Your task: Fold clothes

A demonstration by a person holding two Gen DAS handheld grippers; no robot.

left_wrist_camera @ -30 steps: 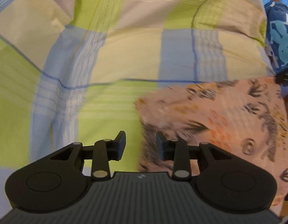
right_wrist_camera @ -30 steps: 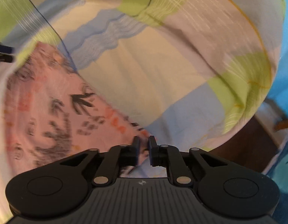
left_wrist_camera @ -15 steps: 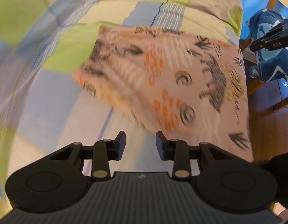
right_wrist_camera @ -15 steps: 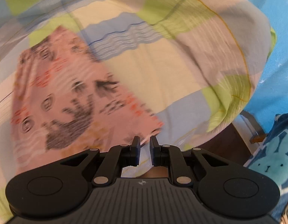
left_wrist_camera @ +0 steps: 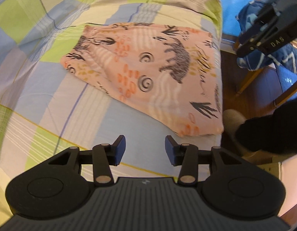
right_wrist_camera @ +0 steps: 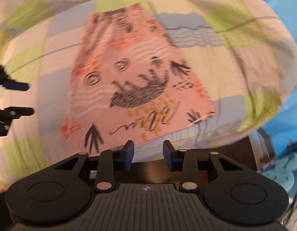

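Observation:
A folded pink garment [left_wrist_camera: 148,73] printed with dark animals, swirls and orange dots lies flat on the checked bedsheet [left_wrist_camera: 42,77], close to the bed's edge. In the right wrist view the same pink garment [right_wrist_camera: 133,84] lies straight ahead. My left gripper [left_wrist_camera: 145,150] hovers open above the sheet, short of the garment's near corner, holding nothing. My right gripper [right_wrist_camera: 147,154] is open and empty, just off the garment's near edge over the bed's rim. The right gripper [left_wrist_camera: 268,36] also shows at the upper right of the left wrist view.
The bed's edge drops to a dark wooden floor [left_wrist_camera: 254,88]. A wooden chair [left_wrist_camera: 252,77] holds blue patterned clothes [left_wrist_camera: 264,57] to the right. A dark sleeve [left_wrist_camera: 273,129] is at the right edge. Blue rabbit-print fabric [right_wrist_camera: 283,173] lies low right.
Both grippers have pulled back from the garment, which now lies whole and folded in view. My right gripper's jaws went from nearly shut to open. The left stayed open.

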